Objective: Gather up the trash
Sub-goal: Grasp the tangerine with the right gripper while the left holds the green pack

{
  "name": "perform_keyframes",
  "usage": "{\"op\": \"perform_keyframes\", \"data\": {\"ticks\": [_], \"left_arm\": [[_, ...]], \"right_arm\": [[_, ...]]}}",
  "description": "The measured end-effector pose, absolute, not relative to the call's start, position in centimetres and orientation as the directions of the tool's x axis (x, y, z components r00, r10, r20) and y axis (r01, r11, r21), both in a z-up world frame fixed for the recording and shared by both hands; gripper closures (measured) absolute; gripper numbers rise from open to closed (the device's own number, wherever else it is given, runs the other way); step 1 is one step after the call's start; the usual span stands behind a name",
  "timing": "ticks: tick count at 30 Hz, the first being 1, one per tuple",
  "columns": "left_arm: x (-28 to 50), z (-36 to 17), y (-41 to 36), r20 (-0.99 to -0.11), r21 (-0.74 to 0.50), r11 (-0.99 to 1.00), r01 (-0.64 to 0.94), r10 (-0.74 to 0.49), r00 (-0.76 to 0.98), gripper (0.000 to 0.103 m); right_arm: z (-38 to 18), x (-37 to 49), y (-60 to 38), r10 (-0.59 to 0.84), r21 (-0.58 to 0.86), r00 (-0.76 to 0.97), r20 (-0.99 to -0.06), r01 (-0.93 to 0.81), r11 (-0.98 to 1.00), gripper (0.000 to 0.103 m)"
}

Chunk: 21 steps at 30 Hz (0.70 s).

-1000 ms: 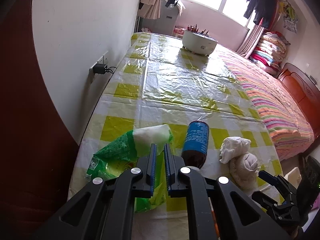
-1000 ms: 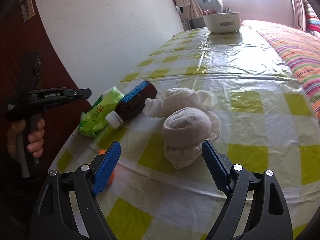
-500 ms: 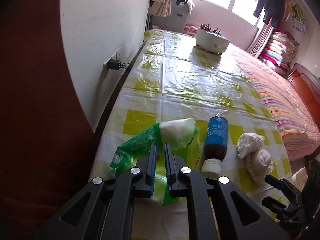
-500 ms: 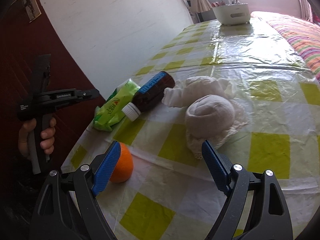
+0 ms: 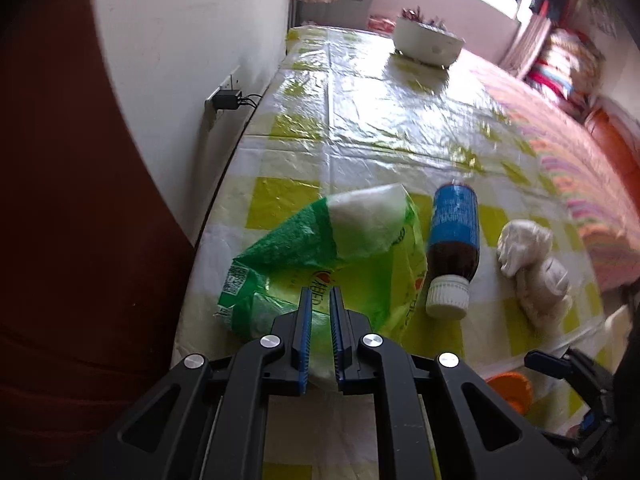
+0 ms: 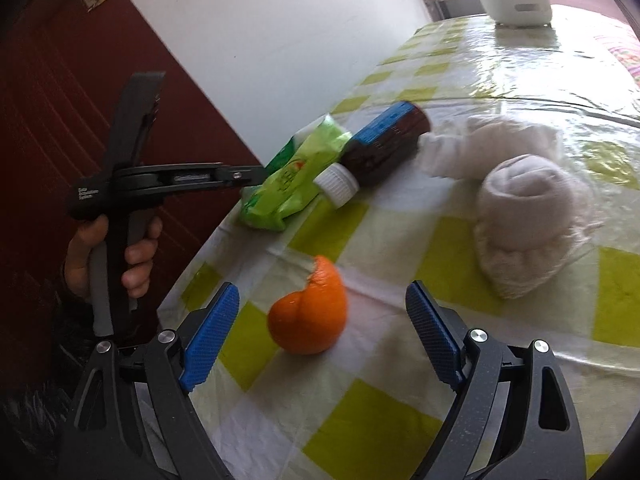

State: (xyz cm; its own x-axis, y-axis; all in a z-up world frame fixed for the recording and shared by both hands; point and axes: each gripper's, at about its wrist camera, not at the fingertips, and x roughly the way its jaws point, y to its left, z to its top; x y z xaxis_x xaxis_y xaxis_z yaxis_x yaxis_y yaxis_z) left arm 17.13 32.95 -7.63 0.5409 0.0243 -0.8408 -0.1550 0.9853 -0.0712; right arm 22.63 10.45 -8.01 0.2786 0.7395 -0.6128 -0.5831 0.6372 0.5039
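Left tool (image 5: 319, 300) comes in low over the green plastic wrapper (image 5: 332, 264), jaws nearly shut with only a thin slot between the blue pads, and whether any film is pinched in that slot I can't tell from here. The wrapper lies crumpled at the near left corner of the worktop (image 5: 392, 120), touching the brown bottle (image 5: 454, 240) that lies on its side, white cap toward us.

Over on the other side, the right tool (image 6: 322, 336) is opening, jaws already wide, and the orange peel (image 6: 310, 312) sits on the checked cloth just ahead of the gap, not yet between the pads. Nothing is gripped there. The rolled white socks (image 6: 528, 220) lie to the right of the peel, apart from it.

To my eye the job is barely begun, everything still on the worktop. For the peel, I'd push forward until both pads flank its widest part, keep the tips just clear of the slippery cloth, then close gently; it's hollow and may crush or skid. The wrapper wants a pinch on a raised fold.
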Motion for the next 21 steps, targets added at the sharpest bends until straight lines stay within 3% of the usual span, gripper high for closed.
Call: {"op": "perform_keyframes", "data": {"ticks": [11,15,19,21], "left_arm": [[18.1,-9.4,30.5,-0.864,-0.014,0.994,-0.113,0.044,0.502,0.093],[18.1,-9.3,30.6,-0.857,-0.040,0.993,-0.112,0.024,0.515,0.093],[18.1,-9.4,30.7,-0.847,-0.064,0.990,-0.130,0.015,0.531,0.093],[18.0,-9.4,30.5,-0.846,-0.060,0.990,-0.128,0.017,0.533,0.094]], "right_arm": [[-7.7,22.2,12.6,0.707,0.436,0.252,-0.661,-0.638,0.635,0.021],[-7.5,21.9,12.5,0.684,0.390,0.262,-0.681,-0.661,0.641,0.038],[-7.6,22.0,12.1,0.690,0.405,0.257,-0.677,-0.653,0.640,0.063],[-7.8,22.5,11.7,0.702,0.431,0.248,-0.668,-0.640,0.636,0.065]]}}
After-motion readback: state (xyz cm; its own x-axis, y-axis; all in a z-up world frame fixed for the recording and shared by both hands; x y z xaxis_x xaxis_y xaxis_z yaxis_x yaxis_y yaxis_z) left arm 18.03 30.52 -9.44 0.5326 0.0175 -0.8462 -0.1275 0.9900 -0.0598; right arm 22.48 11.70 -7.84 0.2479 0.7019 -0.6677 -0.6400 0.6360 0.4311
